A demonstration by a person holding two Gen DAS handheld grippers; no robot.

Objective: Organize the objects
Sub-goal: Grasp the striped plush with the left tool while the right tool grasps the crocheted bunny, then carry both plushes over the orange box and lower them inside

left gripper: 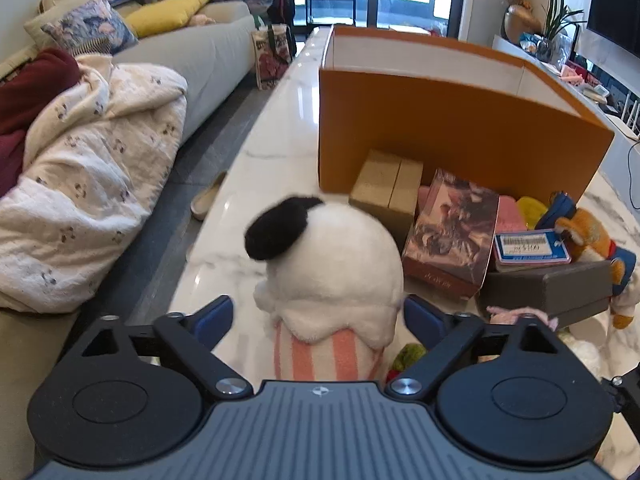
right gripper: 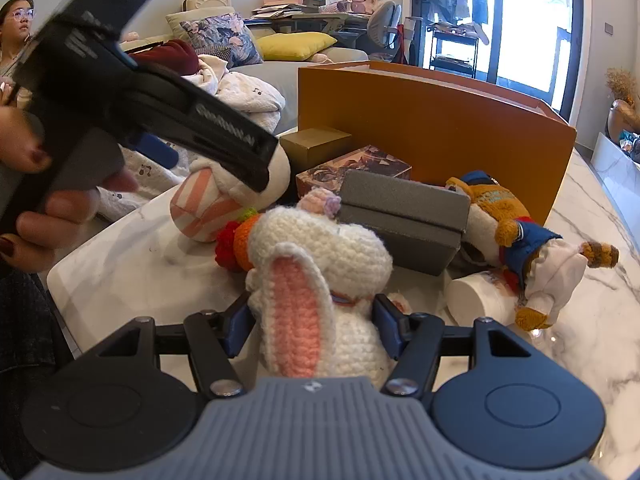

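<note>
My left gripper (left gripper: 320,316) stands around a white plush toy (left gripper: 328,264) with a black ear and a pink-striped base; the fingers flank it with gaps, not touching it. The same plush shows in the right wrist view (right gripper: 208,204) under the left gripper's body. My right gripper (right gripper: 314,324) is shut on a white crocheted rabbit (right gripper: 320,264) with a pink-lined ear, resting on the marble table (right gripper: 120,264). A large orange box (left gripper: 440,128) stands open behind the clutter; it also shows in the right wrist view (right gripper: 420,120).
Between the toys and the orange box lie tan cartons (left gripper: 388,188), a patterned box (left gripper: 452,224), a grey box (right gripper: 404,220), a fox plush (right gripper: 516,224) and a white cup (right gripper: 480,296). A sofa with blankets (left gripper: 88,184) runs along the left. A person (right gripper: 16,28) sits far left.
</note>
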